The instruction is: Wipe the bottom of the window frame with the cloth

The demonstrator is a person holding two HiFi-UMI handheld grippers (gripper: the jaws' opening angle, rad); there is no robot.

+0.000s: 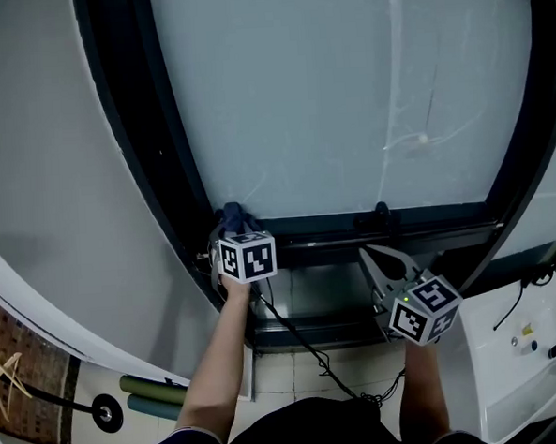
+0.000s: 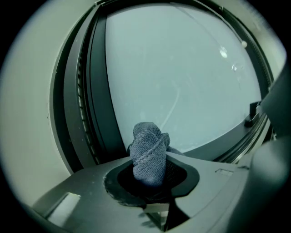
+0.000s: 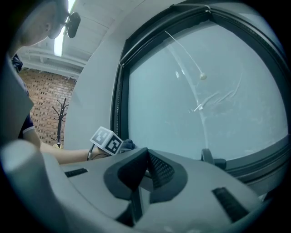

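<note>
At the window frame's point(image 1: 353, 226) bottom-left corner a cloth point(image 2: 148, 152) is held, pinched by the left gripper point(image 2: 148, 175), the right gripper point(image 3: 143, 170) closed empty; firm rail contact is required.

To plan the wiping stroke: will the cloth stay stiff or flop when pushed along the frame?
Probably floppy: the cloth bunches in folds where the left gripper clamps it. Its knit texture may drag on the frame rather than slip.

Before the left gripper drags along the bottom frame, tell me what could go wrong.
The cloth is a narrow bunch in the left gripper, so its fingers may scrape the frame instead. The latch stands on the frame in the cloth's path and could snag it. The shut right gripper hovers near that path too.
</note>
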